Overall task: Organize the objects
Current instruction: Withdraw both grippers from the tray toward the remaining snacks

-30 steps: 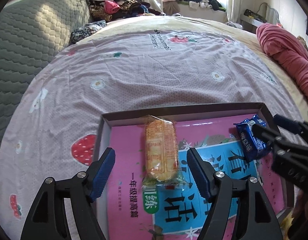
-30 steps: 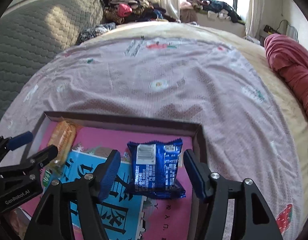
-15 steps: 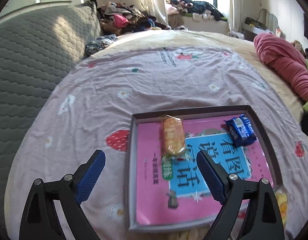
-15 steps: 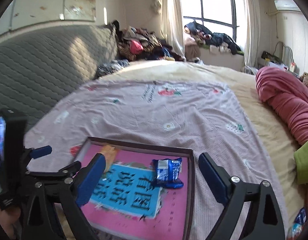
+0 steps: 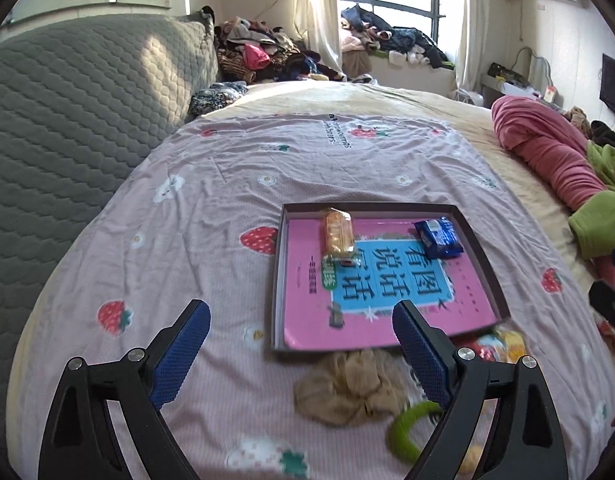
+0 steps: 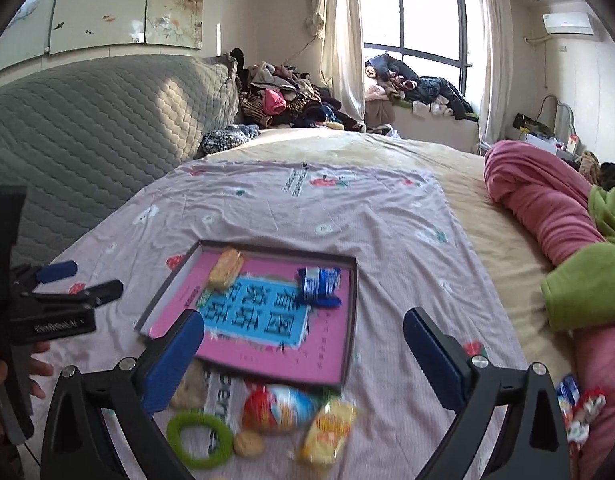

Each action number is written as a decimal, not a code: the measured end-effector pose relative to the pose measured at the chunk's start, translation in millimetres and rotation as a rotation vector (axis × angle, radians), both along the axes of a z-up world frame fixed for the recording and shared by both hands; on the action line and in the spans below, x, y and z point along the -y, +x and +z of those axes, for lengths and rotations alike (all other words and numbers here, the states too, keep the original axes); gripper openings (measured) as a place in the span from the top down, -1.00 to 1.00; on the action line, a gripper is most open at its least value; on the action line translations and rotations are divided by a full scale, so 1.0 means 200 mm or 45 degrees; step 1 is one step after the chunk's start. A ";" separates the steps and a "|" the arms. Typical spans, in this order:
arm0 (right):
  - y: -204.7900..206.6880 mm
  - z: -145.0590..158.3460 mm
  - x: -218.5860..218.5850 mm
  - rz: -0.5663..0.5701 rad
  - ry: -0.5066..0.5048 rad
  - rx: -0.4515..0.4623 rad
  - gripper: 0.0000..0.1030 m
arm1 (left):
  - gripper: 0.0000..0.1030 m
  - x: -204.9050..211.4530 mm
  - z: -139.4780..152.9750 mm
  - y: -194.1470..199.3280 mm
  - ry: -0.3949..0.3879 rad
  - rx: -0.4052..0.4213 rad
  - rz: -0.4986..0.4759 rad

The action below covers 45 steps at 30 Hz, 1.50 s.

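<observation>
Left gripper (image 5: 301, 350): jaws spread wide, nothing between the pads. Right gripper (image 6: 303, 360): jaws opening, also holding nothing. Shallow box (image 5: 483, 256) lies on the pink bedsheet (image 5: 211, 208) ahead of both grippers. Inside it, on a pink book (image 5: 307, 312), sit an orange biscuit pack (image 5: 338, 233) and a blue snack pack (image 5: 438, 237), apart. Green ring (image 6: 199, 435) and yellow packet (image 6: 327, 432) lie below the right gripper's fingers, outside the box.
</observation>
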State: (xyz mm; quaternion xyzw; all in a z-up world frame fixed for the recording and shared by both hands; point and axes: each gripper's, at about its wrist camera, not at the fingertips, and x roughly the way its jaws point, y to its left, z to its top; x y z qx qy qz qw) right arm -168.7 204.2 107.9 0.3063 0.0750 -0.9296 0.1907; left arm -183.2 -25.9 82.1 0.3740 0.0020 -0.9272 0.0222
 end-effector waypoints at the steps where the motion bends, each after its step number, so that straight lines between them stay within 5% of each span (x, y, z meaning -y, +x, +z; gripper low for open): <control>1: 0.02 -0.01 -0.01 -0.002 0.002 0.006 -0.96 | -0.81 0.00 0.00 0.04 0.001 0.001 -0.003; 24: 0.46 0.02 0.00 0.017 0.089 0.058 -0.98 | -0.81 -0.05 0.15 0.54 -0.008 -0.030 -0.045; 45: 0.61 -0.07 -0.16 -0.040 0.199 0.075 -0.98 | -0.81 -0.19 -0.07 0.70 -0.004 0.066 -0.081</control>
